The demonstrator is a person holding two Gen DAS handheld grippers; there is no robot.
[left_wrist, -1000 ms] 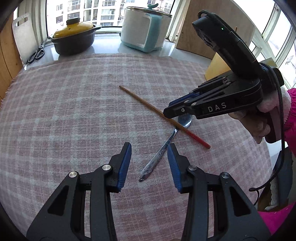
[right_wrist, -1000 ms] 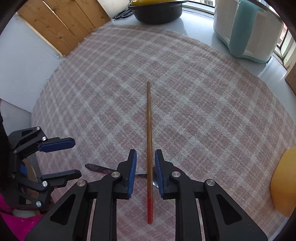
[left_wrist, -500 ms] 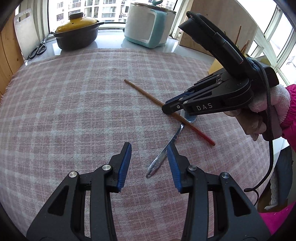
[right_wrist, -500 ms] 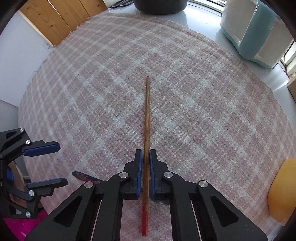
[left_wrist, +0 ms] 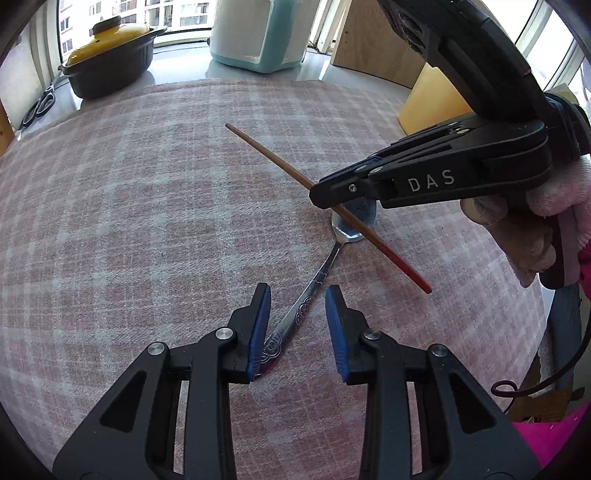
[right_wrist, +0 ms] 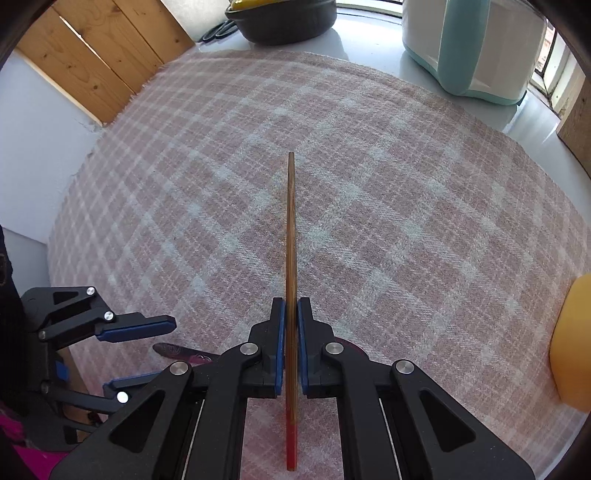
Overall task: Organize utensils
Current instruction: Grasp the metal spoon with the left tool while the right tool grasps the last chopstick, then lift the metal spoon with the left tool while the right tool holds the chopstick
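Right gripper (right_wrist: 290,325) pinches a thin wooden chopstick (right_wrist: 291,236); left gripper (left_wrist: 297,317), spread wide, straddles an ornate metal spoon (left_wrist: 314,284) on checked woolly cloth (left_wrist: 147,206).

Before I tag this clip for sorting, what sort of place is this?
Probably a home kitchen counter by a window. A dark casserole pot with a yellow lid and a white-and-teal electric cooker stand behind the pink plaid cloth, where a silver metal spoon lies.

Bright window daylight, sharp (fisheye-bent edges)
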